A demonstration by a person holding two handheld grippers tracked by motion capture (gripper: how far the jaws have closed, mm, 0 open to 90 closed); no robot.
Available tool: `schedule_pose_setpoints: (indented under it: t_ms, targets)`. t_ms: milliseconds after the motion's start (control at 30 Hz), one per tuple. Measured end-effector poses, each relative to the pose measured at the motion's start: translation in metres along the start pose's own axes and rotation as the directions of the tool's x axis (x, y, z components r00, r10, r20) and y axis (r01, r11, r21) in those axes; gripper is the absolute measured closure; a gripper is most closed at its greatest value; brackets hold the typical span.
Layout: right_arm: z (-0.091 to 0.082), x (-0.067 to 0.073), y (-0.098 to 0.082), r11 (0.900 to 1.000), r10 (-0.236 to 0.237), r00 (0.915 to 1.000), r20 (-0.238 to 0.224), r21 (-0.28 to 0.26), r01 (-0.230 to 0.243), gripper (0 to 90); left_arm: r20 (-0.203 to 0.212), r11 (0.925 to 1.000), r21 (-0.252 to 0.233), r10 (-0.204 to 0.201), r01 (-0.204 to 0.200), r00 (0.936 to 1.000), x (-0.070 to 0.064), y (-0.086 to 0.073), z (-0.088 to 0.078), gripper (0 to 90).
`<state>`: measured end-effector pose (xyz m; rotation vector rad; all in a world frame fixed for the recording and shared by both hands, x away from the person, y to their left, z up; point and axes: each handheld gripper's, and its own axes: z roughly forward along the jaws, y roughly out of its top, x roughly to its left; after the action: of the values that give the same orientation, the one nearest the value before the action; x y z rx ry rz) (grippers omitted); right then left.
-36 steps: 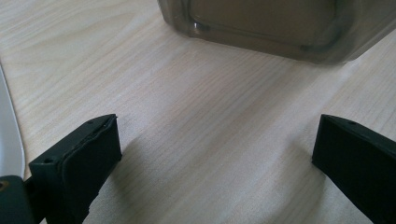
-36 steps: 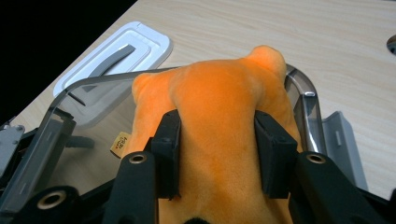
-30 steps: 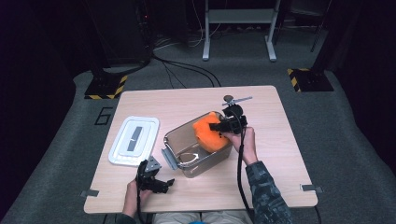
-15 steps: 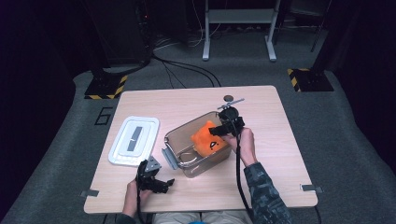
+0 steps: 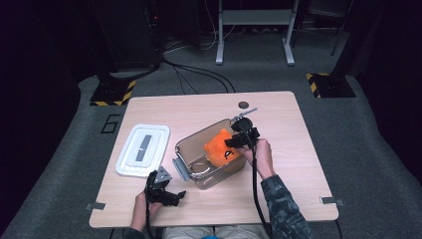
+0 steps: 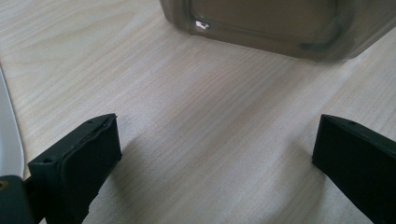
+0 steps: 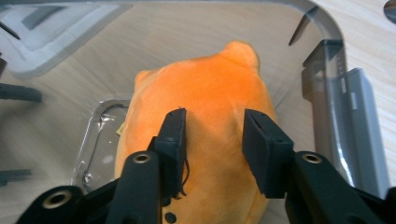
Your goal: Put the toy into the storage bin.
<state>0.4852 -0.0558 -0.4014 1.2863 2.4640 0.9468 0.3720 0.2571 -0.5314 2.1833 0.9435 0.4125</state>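
Observation:
An orange plush toy hangs in the open top of a clear plastic container at the middle of the wooden table. My right gripper comes at it from the right. Its jaws have just been closing and now pinch a fold of the plush between the pads. My left gripper rests near the table's front edge, open with only bare wood between its jaws. The container's front wall stands just ahead of it.
The container's white lid lies flat on the table to the left. A round hole sits in the tabletop behind the container. Dark floor with cables and stand bases surrounds the table.
The right gripper and the plush have sunk a little toward the container and drawn slightly closer to the person. The left gripper has stayed where it was.

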Motion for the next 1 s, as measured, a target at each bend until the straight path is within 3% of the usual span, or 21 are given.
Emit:
schedule_pose_setpoints:
  t_ms: [200, 367, 433, 600, 700, 833, 900, 1000]
  targets:
    - [-0.022, -0.004, -0.003, 0.996, -0.003, 0.9999, -0.010, -0.088, 0.002, 49.4, 0.002, 1.0000, 0.000, -0.001, 0.001, 1.0000, 0.000, 0.000, 0.000, 0.8]
    - [-0.038, -0.011, -0.010, 0.989, 0.005, 1.0000, 0.004, -0.149, -0.004, 36.8, 0.000, 1.0000, -0.001, -0.001, 0.001, 1.0000, 0.000, 0.000, 0.000, 0.8]
    - [-0.047, -0.019, -0.019, 0.983, 0.026, 0.9986, 0.046, -0.181, -0.018, 29.2, 0.001, 1.0000, 0.000, -0.002, 0.002, 1.0000, 0.000, 0.000, 0.000, 0.8]
    - [-0.063, -0.039, -0.040, 0.966, 0.078, 0.9946, 0.068, -0.254, -0.059, 13.9, 0.001, 1.0000, -0.002, -0.002, 0.002, 1.0000, 0.000, 0.000, 0.000, 0.8]
    - [-0.074, -0.052, -0.057, 0.953, 0.083, 0.9916, 0.098, -0.298, -0.051, 5.9, 0.005, 1.0000, 0.003, -0.001, 0.001, 1.0000, 0.000, 0.000, 0.000, 0.8]
    - [-0.076, -0.066, -0.077, 0.948, 0.116, 0.9849, 0.128, -0.311, -0.071, 0.0, 0.003, 1.0000, -0.001, 0.000, 0.000, 1.0000, 0.000, 0.000, 0.000, 0.8]
    - [-0.070, -0.079, -0.101, 0.944, 0.158, 0.9762, 0.149, -0.311, -0.105, 0.0, 0.003, 1.0000, 0.000, 0.000, 0.000, 1.0000, 0.000, 0.000, 0.000, 0.8]
    - [-0.057, -0.087, -0.121, 0.949, 0.181, 0.9673, 0.177, -0.289, -0.125, 0.0, 0.006, 1.0000, 0.002, 0.000, 0.000, 1.0000, 0.000, 0.000, 0.000, 0.7]
